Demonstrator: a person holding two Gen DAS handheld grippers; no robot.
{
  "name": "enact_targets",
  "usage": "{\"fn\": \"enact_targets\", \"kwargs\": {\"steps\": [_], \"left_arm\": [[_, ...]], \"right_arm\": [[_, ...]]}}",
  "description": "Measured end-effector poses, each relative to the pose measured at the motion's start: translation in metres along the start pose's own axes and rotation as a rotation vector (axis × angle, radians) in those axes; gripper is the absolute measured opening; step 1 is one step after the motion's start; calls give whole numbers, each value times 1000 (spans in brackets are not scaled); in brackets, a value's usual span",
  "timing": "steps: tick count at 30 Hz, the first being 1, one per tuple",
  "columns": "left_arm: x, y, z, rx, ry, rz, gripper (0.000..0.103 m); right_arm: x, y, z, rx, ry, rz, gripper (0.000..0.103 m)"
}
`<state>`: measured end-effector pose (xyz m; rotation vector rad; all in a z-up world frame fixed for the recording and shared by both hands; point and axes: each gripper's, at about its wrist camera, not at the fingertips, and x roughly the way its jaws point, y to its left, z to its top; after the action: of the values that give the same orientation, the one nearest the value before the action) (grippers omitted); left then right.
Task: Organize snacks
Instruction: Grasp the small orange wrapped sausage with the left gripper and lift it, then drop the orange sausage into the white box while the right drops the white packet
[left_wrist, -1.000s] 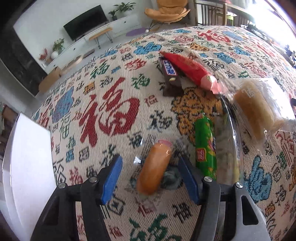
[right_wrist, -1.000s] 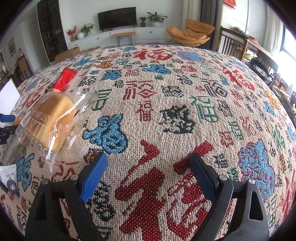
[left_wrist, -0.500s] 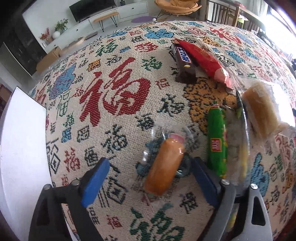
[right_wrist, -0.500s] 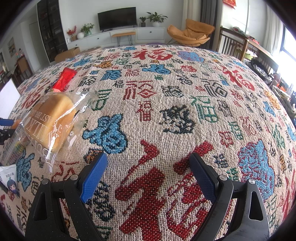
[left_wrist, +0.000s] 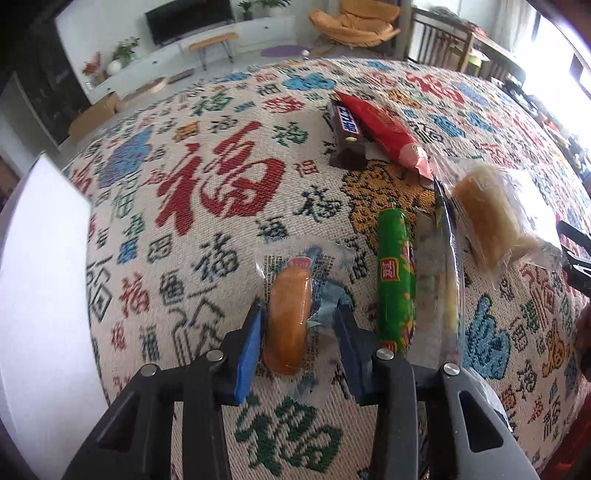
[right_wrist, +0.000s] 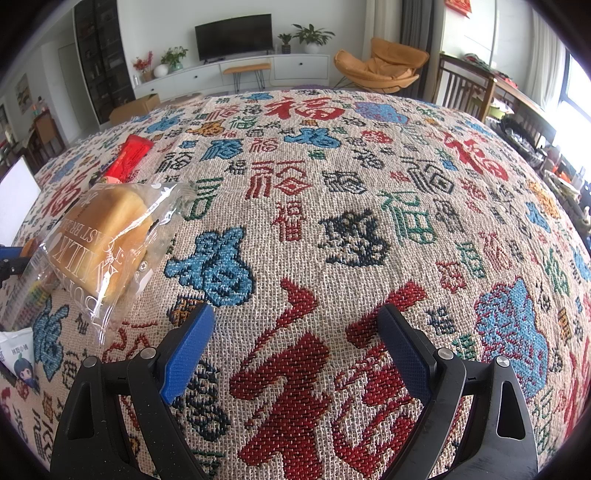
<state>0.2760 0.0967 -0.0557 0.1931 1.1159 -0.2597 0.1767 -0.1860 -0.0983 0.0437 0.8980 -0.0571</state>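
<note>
My left hand-held gripper (left_wrist: 300, 334) pointed steeply down at the tabletop (left_wrist: 207, 192), which was covered in a woven cloth full of red, blue and green characters. Its jaws were closing around the orange sausage in a clear wrapper (left_wrist: 289, 317); the left pad lay against the sausage's side, while the right pad reached only the crinkled wrapper, so the pinch was not complete. That sausage lay near the tabletop's near edge. Just beside it to the right lay the green sausage (left_wrist: 395, 280), then a clear packet (left_wrist: 439, 280) alongside it, and farther right the wrapped bread (left_wrist: 491, 218). Toward the middle of the tabletop, the chocolate bar (left_wrist: 347, 129) and the red snack packet (left_wrist: 388, 134) lay touching side by side. A white board (left_wrist: 40, 280) stood along the tabletop's left edge. My right hand-held gripper (right_wrist: 295, 339) hung with its jaws spread wide over bare cloth, nothing between them, with the wrapped bread off to its left and a small white packet (right_wrist: 18, 354) at that view's lower left.
</note>
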Motion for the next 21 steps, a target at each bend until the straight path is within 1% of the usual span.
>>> {"fn": "enact_targets", "kwargs": {"steps": [2, 4, 6, 7, 9, 10, 11, 12, 13, 15, 17, 18, 19, 20, 21], "left_arm": [[-11, 5, -11, -64, -34, -14, 39], [-24, 11, -22, -129, -70, -44, 39], [-42, 15, -38, -172, -111, -67, 39], [-51, 16, -45, -188, -134, -77, 39], [-66, 18, -58, -209, -168, -100, 39], [-74, 18, -65, -216, -184, -108, 39], [-80, 19, -70, -224, -196, -115, 39], [-85, 20, -74, -235, -209, -123, 39], [-93, 20, -80, -251, -225, -132, 39], [-105, 21, -89, -279, -250, -149, 39], [-121, 19, -98, -299, -274, -162, 39], [-129, 19, -103, -305, -285, -169, 39], [-138, 19, -108, -308, -296, -175, 39], [-149, 21, -114, -312, -310, -178, 39], [-158, 23, -119, -314, -322, -180, 39]], "right_arm": [[0, -2, 0, 9, 0, 13, 93], [-1, -4, 1, 7, -2, 43, 95], [-6, -9, 1, 4, 7, 134, 94], [-11, -11, 0, 9, 23, 215, 93], [-26, -1, -5, -10, 61, 434, 92], [-36, 13, -8, -54, 77, 542, 92], [-47, 30, -12, -115, 90, 617, 92], [-58, 54, -17, -204, 104, 671, 92], [-67, 78, -21, -295, 109, 697, 92], [-74, 122, -26, -432, 101, 694, 91], [-68, 155, -25, -492, 107, 682, 90], [-62, 168, -24, -499, 115, 672, 90], [-54, 179, -23, -503, 127, 659, 87], [-47, 187, -23, -513, 144, 639, 78], [-39, 192, -24, -522, 171, 623, 35]]}}
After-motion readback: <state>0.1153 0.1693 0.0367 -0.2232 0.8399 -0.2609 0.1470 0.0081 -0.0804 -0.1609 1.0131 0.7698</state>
